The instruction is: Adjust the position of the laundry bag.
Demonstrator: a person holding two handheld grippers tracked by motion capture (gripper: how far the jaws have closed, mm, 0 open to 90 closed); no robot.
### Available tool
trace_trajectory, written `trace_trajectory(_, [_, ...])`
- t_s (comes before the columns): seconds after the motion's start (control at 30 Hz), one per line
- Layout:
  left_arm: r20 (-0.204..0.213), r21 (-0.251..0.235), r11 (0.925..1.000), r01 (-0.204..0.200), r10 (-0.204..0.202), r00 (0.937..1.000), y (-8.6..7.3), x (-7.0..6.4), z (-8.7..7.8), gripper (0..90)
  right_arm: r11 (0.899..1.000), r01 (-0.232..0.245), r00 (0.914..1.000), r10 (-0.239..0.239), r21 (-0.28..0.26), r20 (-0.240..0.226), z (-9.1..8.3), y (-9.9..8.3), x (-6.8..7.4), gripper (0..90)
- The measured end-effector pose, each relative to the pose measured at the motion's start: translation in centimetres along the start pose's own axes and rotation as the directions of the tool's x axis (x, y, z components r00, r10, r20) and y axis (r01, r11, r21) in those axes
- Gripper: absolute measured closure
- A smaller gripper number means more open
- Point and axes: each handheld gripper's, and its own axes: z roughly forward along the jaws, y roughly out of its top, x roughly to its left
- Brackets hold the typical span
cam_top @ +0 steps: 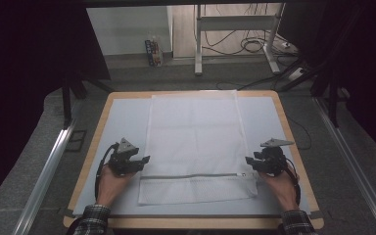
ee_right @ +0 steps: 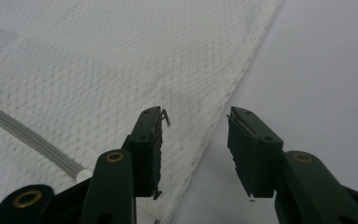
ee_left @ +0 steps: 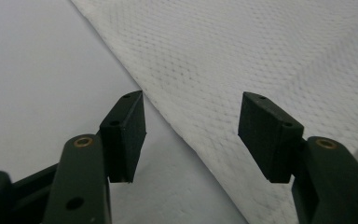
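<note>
A white mesh laundry bag (cam_top: 194,142) lies flat along the middle of the pale mat, with a grey zipper (cam_top: 191,175) running across it near the front. My left gripper (cam_top: 146,159) stands open at the bag's left edge; in the left gripper view its jaws straddle the mesh edge (ee_left: 186,135) with nothing held. My right gripper (cam_top: 247,160) is open at the bag's right edge, beside the zipper's end. In the right gripper view the mesh edge (ee_right: 214,126) runs between the jaws and the zipper (ee_right: 28,135) ends at lower left.
The pale mat (cam_top: 122,122) covers a wooden table (cam_top: 293,147). Metal rails (cam_top: 49,166) run along both sides. Beyond the table stand a desk frame (cam_top: 235,39), cables on the floor and a small carton (cam_top: 152,53).
</note>
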Motion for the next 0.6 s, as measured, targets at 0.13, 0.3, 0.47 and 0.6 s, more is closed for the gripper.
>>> trace_trajectory(0.13, [-0.001,0.018,0.9998,0.009,-0.009,1.0000,0.3,0.4,0.9,39.2,1.000,0.000,0.9999,0.000,-0.005,0.015,0.7,0.2,-0.4,52.1])
trace_trajectory(0.3, [-0.020,0.018,0.9998,0.006,-0.005,0.9998,0.6,0.8,1.5,42.7,1.000,0.012,0.9988,-0.012,0.009,0.046,1.8,0.6,-0.9,53.7])
trace_trajectory(0.47, [-0.027,0.016,0.9997,0.017,-0.017,0.9995,0.7,1.2,1.9,45.1,1.000,0.014,0.9981,-0.014,0.004,0.059,2.2,1.0,-1.0,55.7])
trace_trajectory(0.6, [-0.031,0.021,0.9998,0.006,-0.005,0.9995,0.7,1.0,2.1,44.7,1.000,0.015,0.9985,-0.016,0.011,0.053,2.9,1.3,-1.1,56.1])
